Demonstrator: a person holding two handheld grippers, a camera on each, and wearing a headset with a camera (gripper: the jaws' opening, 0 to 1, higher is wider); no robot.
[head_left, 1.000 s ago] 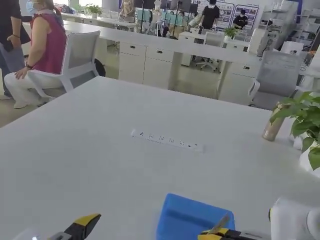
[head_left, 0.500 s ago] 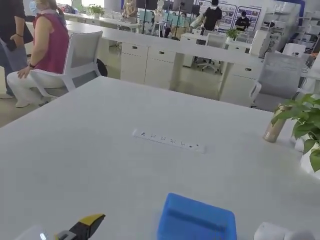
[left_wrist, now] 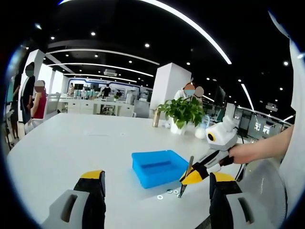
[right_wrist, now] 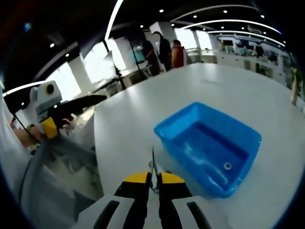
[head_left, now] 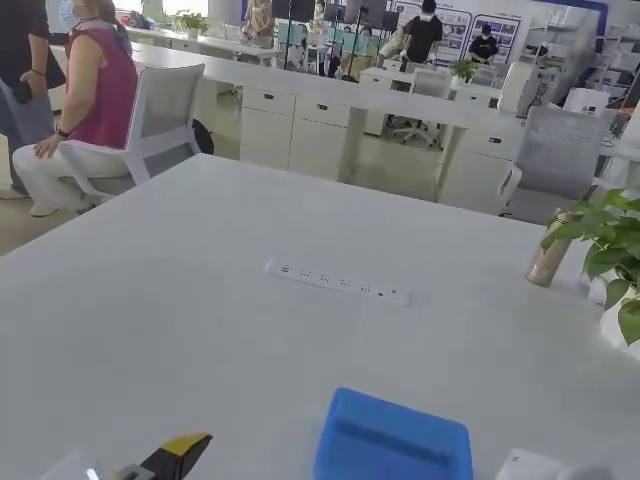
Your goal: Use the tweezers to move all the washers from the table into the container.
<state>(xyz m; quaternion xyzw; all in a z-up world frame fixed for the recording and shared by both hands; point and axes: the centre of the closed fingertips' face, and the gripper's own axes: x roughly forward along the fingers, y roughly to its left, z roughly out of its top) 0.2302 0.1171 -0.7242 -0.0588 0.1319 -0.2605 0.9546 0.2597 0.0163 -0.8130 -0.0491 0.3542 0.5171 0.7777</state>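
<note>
Left gripper view: the right hand-held gripper [left_wrist: 193, 175] is at right with a person's hand [left_wrist: 244, 153] behind it. It is clamped on thin metal tweezers [left_wrist: 187, 172], which tilt tip-down. The tip sits among small metal ring washers [left_wrist: 169, 192] on the white counter [left_wrist: 71, 148], just beside the near edge of the shallow blue plastic rectangular container [left_wrist: 157, 164].

The left hand-held gripper [left_wrist: 157, 175] has its jaws spread wide, holds nothing, and is held level just short of the container.

Right gripper view: one washer [right_wrist: 228, 166] lies inside the container [right_wrist: 209, 143], near its far corner. The jaws press together on the tweezers [right_wrist: 152, 162].

Head view: a yellow gripper tip sits left of the container [head_left: 392, 440].
</note>
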